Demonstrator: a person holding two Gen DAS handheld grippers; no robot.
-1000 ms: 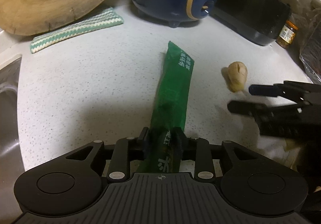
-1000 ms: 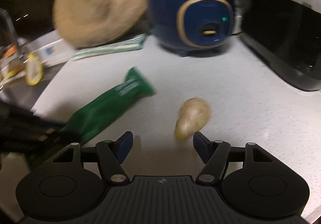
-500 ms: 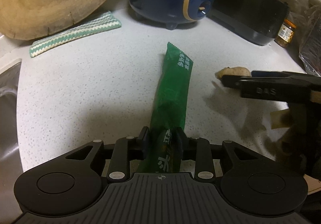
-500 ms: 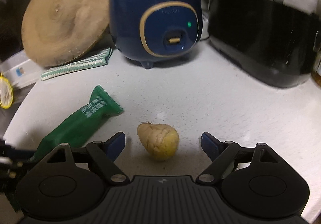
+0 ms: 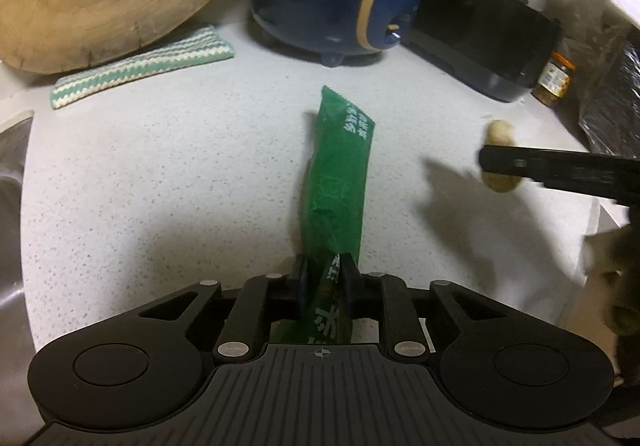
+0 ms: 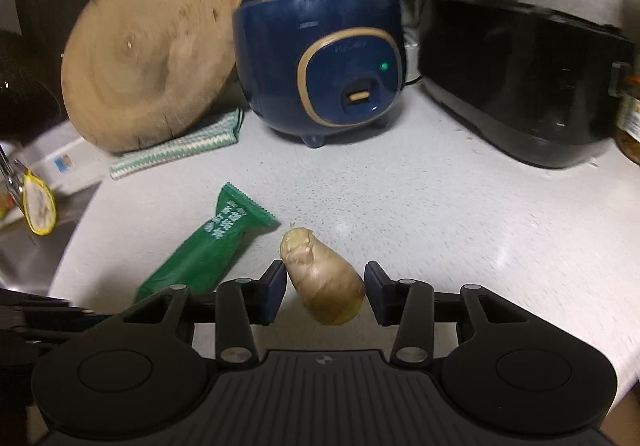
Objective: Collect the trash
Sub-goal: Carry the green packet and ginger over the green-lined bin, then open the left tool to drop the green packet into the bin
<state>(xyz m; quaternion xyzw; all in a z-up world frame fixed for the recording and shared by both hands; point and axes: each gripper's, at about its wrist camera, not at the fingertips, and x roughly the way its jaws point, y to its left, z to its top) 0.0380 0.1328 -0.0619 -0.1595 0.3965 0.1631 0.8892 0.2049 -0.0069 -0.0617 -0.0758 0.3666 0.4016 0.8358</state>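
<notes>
Two pieces of trash were gripped at once: the left gripper [image 5: 322, 278], jaws just closed, pinched the near end of the green wrapper [image 5: 340, 182] lying on the desk [image 5: 160, 174], while the right gripper [image 6: 325, 292], just closing, clasped the ginger piece [image 6: 324, 282] for removal.

A speckled, matt stone-like counter [image 5: 160, 182] is seen. The green wrapper [image 5: 340, 182] is glossy crinkled plastic. The round board [image 6: 148, 62] is rough wood, the striped cloth [image 5: 140, 66] knitted, the blue cooker [image 6: 320, 58] smooth and glossy.
</notes>
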